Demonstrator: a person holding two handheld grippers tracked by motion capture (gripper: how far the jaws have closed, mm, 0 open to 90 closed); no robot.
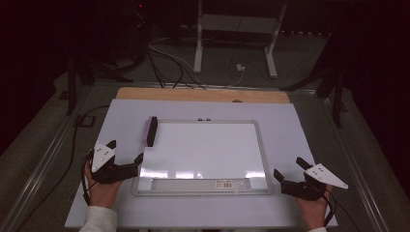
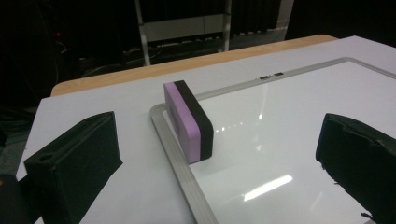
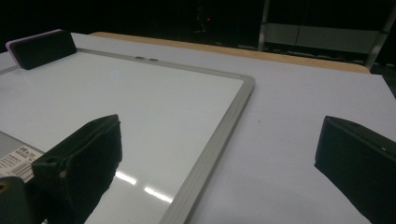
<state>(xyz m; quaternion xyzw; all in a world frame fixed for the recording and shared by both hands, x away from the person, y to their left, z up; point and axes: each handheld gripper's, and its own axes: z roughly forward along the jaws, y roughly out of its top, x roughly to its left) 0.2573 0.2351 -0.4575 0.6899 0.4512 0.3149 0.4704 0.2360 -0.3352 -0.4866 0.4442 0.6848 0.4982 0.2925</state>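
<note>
A whiteboard (image 1: 208, 150) with a silver frame lies flat on the white table cover (image 1: 290, 121). A purple and black eraser (image 1: 151, 131) stands on its long edge at the board's upper left frame. My left gripper (image 1: 126, 151) rests by the board's left side, below the eraser, open with nothing between its jaws. In the left gripper view the eraser (image 2: 189, 121) stands ahead of the gripper (image 2: 217, 140), apart from both jaws. My right gripper (image 1: 288, 166) sits open and empty off the board's lower right corner. In the right gripper view the board (image 3: 116, 102) spreads left and the eraser (image 3: 42, 48) is far off.
A grey marker tray with a barcode label (image 1: 193, 184) runs along the board's near edge. A wooden table edge (image 1: 203, 95) shows beyond the cover. Past it, white stand legs (image 1: 198, 48) and cables (image 1: 169, 67) lie on the dark floor.
</note>
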